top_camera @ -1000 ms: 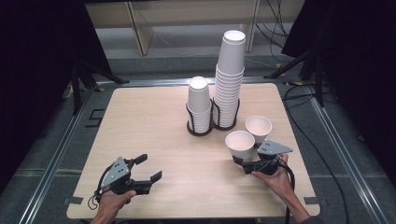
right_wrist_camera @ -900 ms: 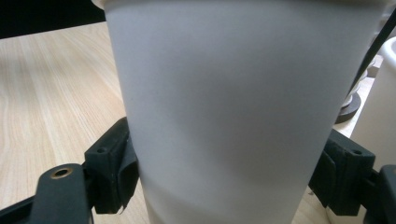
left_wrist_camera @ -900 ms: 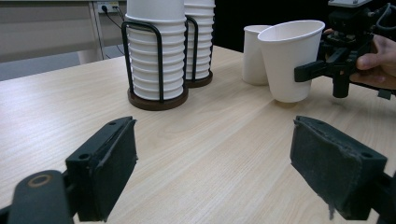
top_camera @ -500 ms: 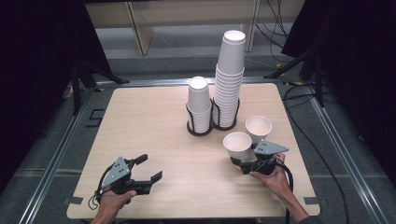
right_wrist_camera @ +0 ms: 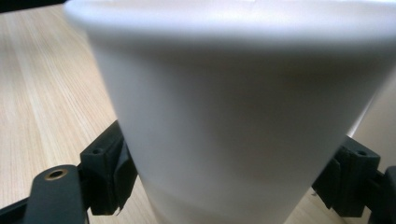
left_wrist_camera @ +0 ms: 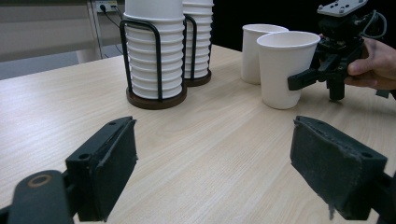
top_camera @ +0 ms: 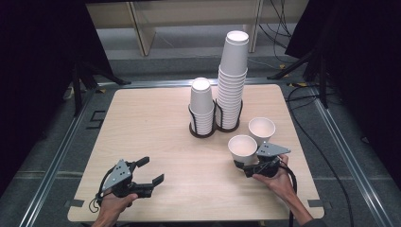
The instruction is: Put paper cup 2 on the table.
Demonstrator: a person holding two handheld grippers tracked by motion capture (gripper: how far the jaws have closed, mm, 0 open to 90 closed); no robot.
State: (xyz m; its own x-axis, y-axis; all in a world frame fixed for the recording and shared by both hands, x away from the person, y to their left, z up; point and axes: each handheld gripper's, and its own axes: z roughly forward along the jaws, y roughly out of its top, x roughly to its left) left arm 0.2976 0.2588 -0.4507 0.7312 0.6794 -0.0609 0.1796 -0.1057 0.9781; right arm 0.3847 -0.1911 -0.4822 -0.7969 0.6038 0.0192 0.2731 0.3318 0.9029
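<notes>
We see the right gripper (top_camera: 250, 163) with its fingers pinching an upright paper cup (top_camera: 242, 149) on the tabletop (top_camera: 156, 127), just beside a second cup (top_camera: 261, 130). The left gripper (top_camera: 146, 171) has its fingers spread, holding nothing.

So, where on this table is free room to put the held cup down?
The table is bare on its left side, between the cup holder and the left gripper, and at front middle between both grippers. Crowded: the right, around the loose paper cup beside the right gripper.
</notes>
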